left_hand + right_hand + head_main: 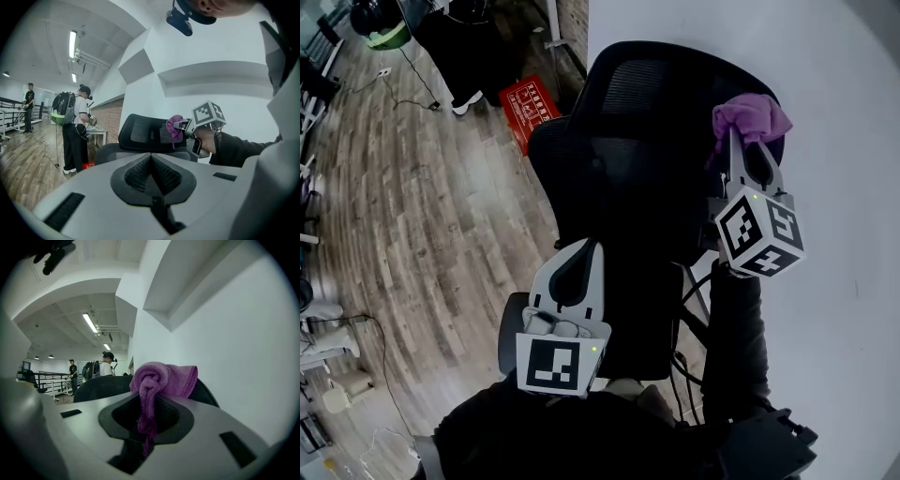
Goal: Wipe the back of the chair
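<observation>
A black mesh office chair stands against the wall, its back [619, 178] and headrest [675, 84] seen from above. My right gripper [748, 141] is shut on a bunched purple cloth [750, 117], held at the right top corner of the headrest. In the right gripper view the cloth [161, 380] hangs down between the jaws, with the mesh back [101, 386] just behind it. My left gripper [581, 248] is shut with nothing in it, low in front of the chair back. The left gripper view shows the headrest [145, 133], the cloth [176, 127] and the right gripper's marker cube [207, 115].
A white wall [825, 94] runs close along the chair's right side. A red crate [528, 108] sits on the wooden floor [422, 216] to the chair's left. A person with a backpack [77, 126] stands near a table, another person [29, 105] farther off.
</observation>
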### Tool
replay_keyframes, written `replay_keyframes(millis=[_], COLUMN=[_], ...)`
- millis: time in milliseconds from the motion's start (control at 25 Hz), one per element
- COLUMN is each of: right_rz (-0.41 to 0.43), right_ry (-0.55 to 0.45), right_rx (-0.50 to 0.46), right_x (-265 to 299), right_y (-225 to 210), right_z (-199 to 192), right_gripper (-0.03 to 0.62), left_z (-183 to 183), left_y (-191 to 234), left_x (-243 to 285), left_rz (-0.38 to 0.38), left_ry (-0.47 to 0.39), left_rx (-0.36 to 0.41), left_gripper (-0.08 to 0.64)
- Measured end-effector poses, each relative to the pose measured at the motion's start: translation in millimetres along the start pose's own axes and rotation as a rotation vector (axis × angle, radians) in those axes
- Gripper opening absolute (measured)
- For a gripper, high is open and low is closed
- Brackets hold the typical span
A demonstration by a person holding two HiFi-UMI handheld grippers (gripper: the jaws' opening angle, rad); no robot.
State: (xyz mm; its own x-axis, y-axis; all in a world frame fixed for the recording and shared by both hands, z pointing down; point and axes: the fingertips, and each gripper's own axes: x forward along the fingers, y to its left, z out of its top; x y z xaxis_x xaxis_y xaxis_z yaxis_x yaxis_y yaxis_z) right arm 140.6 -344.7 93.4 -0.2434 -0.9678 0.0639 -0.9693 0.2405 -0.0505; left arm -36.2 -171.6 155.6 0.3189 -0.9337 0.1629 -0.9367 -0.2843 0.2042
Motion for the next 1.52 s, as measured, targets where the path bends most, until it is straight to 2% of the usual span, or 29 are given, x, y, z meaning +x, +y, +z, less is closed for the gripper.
replay_keyframes(millis=[160, 440, 560, 880, 1200, 1360, 1520], right_rz=[0.04, 0.136, 0.174, 0.256, 0.451, 0.494, 0.487], right_ry=[0.003, -0.009, -0.009, -0.039, -0.091, -0.123, -0.1], right_rx=[0.001, 0.015, 0.014, 0.003, -0.01, -0.004, -0.005], right_x=[18.1, 38.0, 45.2, 44.4, 20.3, 3.7, 1.2], right_y=[31.7, 89.0, 120.2, 188.0, 268.1, 278.8, 270.6], right_z=[-5.6, -66.7, -68.2, -62.9, -32.5, -26.9, -46.2], right_gripper=[0.072, 0.072, 0.072, 0.072, 0.072, 0.072, 0.072], left_z=[-0.9, -56.6, -58.2, -57.3, -39.3, -37.3, -48.6], left_y=[27.8, 78.6, 101.1, 140.8, 150.7, 145.4, 139.0], left_x=[-6.0, -20.4, -33.9, -67.8, -90.2, -94.9, -91.9], left_rz=[0.035, 0.115, 0.141, 0.21, 0.257, 0.266, 0.262], left_ry=[0.0, 0.003, 0.0, -0.022, -0.041, -0.043, -0.024], left_rx=[-0.015, -0.019, 0.025, 0.022, 0.024, 0.043, 0.045], left_gripper=[0.005, 0.005, 0.003, 0.004, 0.005, 0.004, 0.004])
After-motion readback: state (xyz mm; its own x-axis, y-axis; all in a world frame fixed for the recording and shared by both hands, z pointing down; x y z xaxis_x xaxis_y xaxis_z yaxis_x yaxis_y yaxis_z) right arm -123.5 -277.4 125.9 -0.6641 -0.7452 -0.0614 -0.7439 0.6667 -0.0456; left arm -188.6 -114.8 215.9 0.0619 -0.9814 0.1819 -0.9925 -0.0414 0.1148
